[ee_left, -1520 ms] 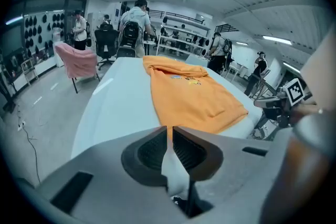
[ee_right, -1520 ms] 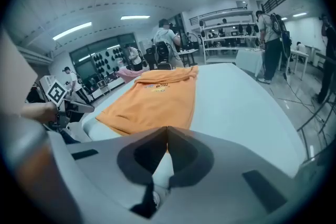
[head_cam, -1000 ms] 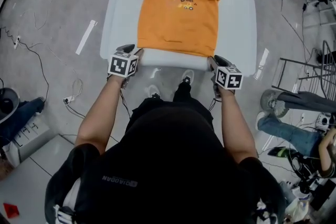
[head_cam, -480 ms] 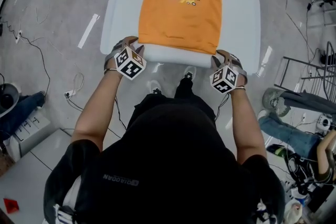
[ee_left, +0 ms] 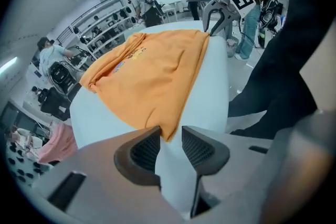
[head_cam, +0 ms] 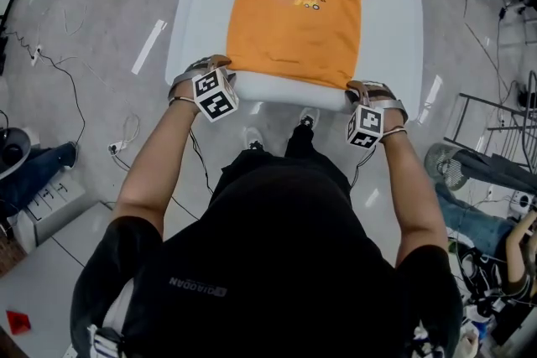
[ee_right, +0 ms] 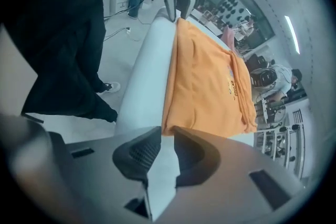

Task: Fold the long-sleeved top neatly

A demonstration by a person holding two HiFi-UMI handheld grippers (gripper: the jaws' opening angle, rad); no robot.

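Orange long-sleeved top (head_cam: 295,21) lies flat, print up, on the white tabletop (head_cam: 394,21): collar toward the far edge, hem (head_cam: 289,80) along the near edge, sleeves not lying out to either side (apparently tucked in already, judging by the crease across the chest). Left tool (ee_left: 169,138) sits at the hem's near-left corner, jaws wide and just now closing a little, with the fabric tip between them but not yet pinched. Right tool (ee_right: 164,138) sits at the near-right corner, jaws narrower and also just closing, the hem corner at their tips with a gap still showing, so no grip yet. Step in hand, as I read it: take both hem corners for the fold toward the collar. To do it well, catch all layers at each corner, close both tools evenly, lift together, keep the hem taut and level, and land it square at the shoulders. No container has a part in this work.
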